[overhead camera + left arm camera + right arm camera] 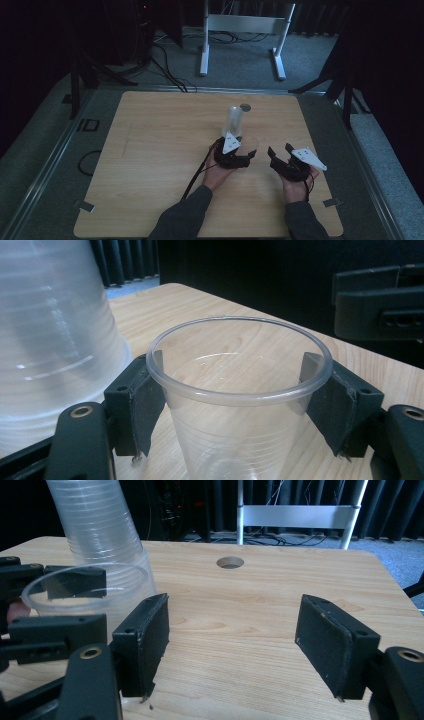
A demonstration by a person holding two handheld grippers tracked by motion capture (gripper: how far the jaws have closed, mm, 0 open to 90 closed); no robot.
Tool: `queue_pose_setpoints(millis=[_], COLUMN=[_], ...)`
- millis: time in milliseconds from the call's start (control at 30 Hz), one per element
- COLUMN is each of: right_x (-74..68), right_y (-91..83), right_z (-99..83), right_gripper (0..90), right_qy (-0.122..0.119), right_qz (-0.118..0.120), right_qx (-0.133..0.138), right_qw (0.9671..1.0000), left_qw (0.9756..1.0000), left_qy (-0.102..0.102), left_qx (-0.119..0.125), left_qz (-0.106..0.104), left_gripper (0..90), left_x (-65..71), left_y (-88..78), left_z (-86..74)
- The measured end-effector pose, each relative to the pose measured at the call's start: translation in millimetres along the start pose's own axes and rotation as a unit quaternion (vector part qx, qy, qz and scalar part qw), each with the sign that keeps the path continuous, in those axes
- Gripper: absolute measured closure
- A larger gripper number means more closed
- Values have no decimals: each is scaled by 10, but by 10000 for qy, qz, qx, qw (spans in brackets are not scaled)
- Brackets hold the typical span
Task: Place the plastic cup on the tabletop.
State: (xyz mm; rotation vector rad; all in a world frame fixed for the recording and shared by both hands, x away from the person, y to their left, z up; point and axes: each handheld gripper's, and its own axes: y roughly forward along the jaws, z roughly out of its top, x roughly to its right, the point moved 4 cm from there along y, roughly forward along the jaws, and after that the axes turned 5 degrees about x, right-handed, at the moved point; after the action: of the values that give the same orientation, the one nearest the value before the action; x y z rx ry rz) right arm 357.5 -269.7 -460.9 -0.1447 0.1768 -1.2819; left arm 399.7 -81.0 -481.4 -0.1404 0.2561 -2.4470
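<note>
Dark curtains and a carpeted floor surround the light wooden table [150,150], with a white metal stand [240,25] behind it and a round hole [230,562] near the table's far edge. At the table's middle the left gripper [232,390] has its two pads pressed against opposite sides of a single clear plastic cup [235,405] just under the rim, the cup upright and mouth up. Just beside it stands a tall upside-down stack of clear plastic cups [100,535]. The right gripper [232,640] waits near the left one with its jaws wide apart and nothing between them. My judgement is that the thin cup wall is the risk: too much squeeze would buckle the rim and let the cup pop out, and a careless sideways move would knock the stack next to it over.
</note>
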Motion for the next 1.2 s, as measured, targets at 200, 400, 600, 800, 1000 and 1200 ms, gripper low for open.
queue_pose_setpoints(millis=[200, 400, 600, 800, 1000, 1200], right_x=[8, 0, 3, -2, -1, -6], right_y=[-4, -1, -2, 2, 0, 3], right_z=[1, 1, 1, -4, -2, -6], right_gripper=[295, 294, 294, 294, 294, 294], right_qy=[13, -2, 5, -3, 4, -12], right_qz=[-6, 0, 1, 1, -2, 5], right_qx=[10, 6, 9, 0, 6, 0], right_qw=[10000, 10000, 10000, 10000, 10000, 10000], left_qw=[10000, 10000, 10000, 9999, 9999, 9997], left_qy=[-3, -42, -82, -106, -67, -41], left_qx=[-27, -25, -34, -26, -75, -237], left_qz=[1, -16, -33, -45, -85, -106], left_gripper=[275, 275, 274, 267, 256, 223], left_x=[9, 14, 24, 33, 52, 82], left_y=[-8, -13, -14, -20, -37, -38], left_z=[-56, -92, -132, -169, -184, -223])
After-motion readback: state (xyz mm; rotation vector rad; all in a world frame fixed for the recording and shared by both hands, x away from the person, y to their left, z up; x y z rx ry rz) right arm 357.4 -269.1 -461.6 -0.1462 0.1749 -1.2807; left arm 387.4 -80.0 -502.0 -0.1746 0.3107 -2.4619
